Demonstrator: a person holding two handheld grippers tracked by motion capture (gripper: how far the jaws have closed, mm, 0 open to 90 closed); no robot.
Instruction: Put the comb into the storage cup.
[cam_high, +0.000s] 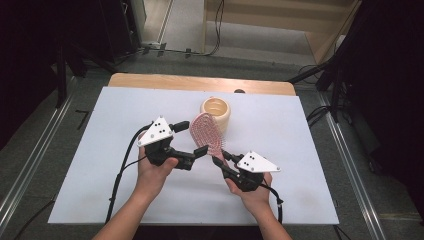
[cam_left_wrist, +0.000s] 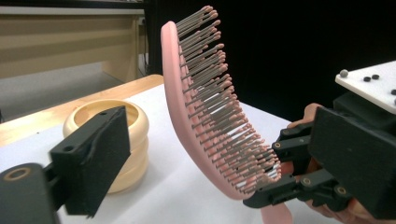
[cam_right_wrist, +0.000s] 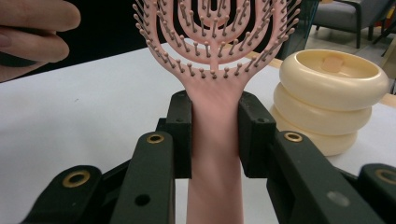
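My right tongs (cam_right_wrist: 215, 135) clamp the pink hairbrush (cam_right_wrist: 215, 70) by its handle above the tabletop (cam_high: 100, 150); left tongs (cam_high: 192, 137) gape beside it. Light, rigid plastic, bristles flex: handle grips best.

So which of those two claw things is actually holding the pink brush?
The right gripper: its jaws clamp the pink brush by the handle. The left gripper stands open beside it.
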